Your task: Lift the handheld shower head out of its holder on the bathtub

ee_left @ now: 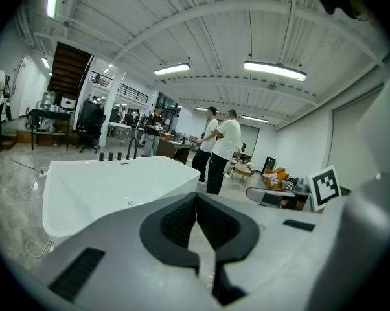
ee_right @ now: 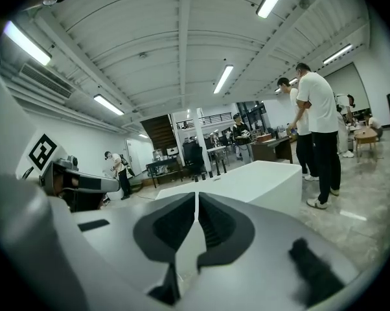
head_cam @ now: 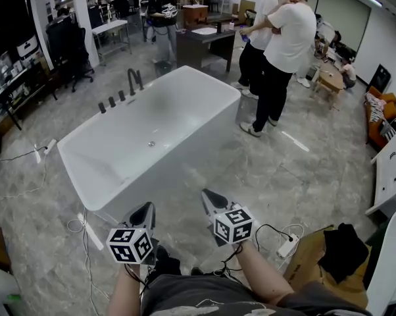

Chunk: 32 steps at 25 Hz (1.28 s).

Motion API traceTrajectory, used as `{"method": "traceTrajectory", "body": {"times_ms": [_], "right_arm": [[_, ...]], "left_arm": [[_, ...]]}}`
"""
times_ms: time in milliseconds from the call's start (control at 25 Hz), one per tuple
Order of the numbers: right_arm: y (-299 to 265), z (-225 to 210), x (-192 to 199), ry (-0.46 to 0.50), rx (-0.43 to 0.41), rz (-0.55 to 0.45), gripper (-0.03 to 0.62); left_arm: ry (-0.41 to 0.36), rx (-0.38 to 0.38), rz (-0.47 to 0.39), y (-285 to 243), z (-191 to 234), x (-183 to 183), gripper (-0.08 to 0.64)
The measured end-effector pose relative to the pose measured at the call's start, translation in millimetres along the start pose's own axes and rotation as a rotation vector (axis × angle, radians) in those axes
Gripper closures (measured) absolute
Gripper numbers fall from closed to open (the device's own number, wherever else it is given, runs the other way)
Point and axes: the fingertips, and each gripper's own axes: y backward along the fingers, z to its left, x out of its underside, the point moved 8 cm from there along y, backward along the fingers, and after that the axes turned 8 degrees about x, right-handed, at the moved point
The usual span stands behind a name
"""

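Grey-floored workshop: left gripper and right gripper, both closed tight and empty, hover near one end of a white bathtub.

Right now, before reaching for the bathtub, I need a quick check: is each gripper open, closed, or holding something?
Left gripper: closed, holding nothing.
Right gripper: closed, holding nothing.
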Motion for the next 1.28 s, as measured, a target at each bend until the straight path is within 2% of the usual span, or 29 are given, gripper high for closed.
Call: {"method": "traceTrajectory", "body": {"times_ms": [240,480,880,1280], "right_arm": [[-15,-21,6,-0.036,0.030,0.035,0.561],[-47,-30,-5,-0.020,0.052,0.039,0.561],[-141,-52,-31,-0.026,0.107,0.061,0.561],[-242,-59,-51,-0.038,0.130,0.114,0.561]], "left_arm": [[0.009,0.010,0.007,-26,9,-7,0.545],[0.012,0.035,-0.007,-58,39,-23,0.545],[0.034,0.086,-0.018,-129,119,-65,0.545],[0.082,0.082,0.008,-187,207,-99,0.545]]}}
